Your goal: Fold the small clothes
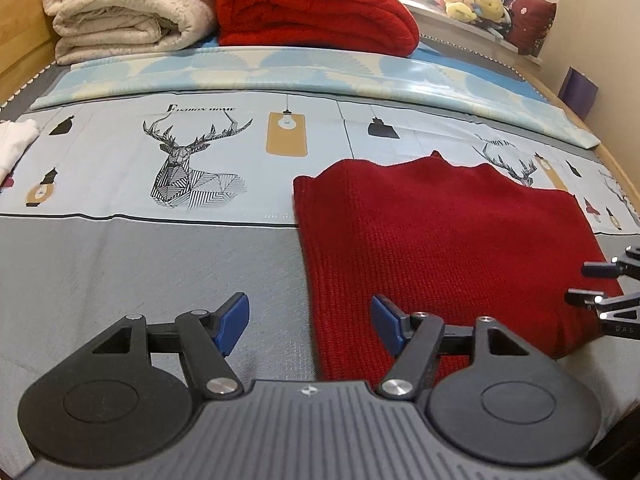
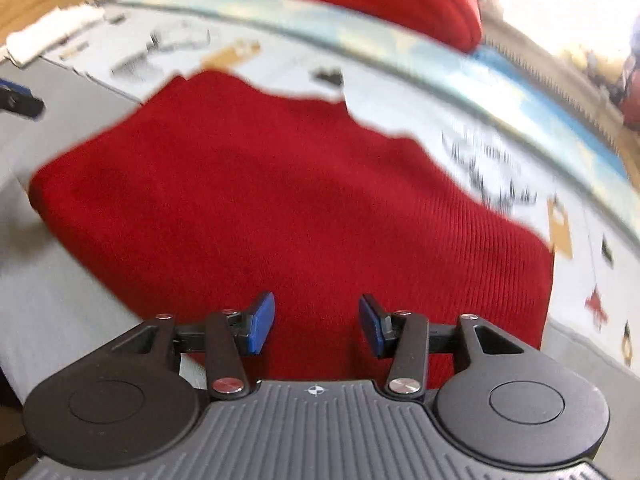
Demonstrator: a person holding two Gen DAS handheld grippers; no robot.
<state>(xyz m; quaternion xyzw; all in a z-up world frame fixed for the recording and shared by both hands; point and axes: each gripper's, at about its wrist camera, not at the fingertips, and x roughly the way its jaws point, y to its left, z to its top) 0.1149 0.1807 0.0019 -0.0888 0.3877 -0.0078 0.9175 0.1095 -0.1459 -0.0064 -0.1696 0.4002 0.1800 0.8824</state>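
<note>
A dark red knitted garment (image 1: 440, 236) lies flat and folded on the bed, right of centre in the left wrist view. My left gripper (image 1: 310, 324) hovers open over its near left edge, one blue pad above the grey sheet and the other above the knit, nothing between them. In the right wrist view, which is blurred, the same red garment (image 2: 288, 200) fills the middle. My right gripper (image 2: 316, 324) stands open just above its near edge with nothing gripped. The right gripper's black fingers (image 1: 600, 284) also show at the garment's right edge in the left wrist view.
The bed sheet (image 1: 120, 264) is grey near me and pale blue with deer prints farther off. A folded cream blanket (image 1: 128, 12) and a folded red blanket (image 1: 316, 12) sit at the head. A white cloth (image 1: 14, 140) lies at the left edge. Plush toys (image 1: 476, 4) line the windowsill.
</note>
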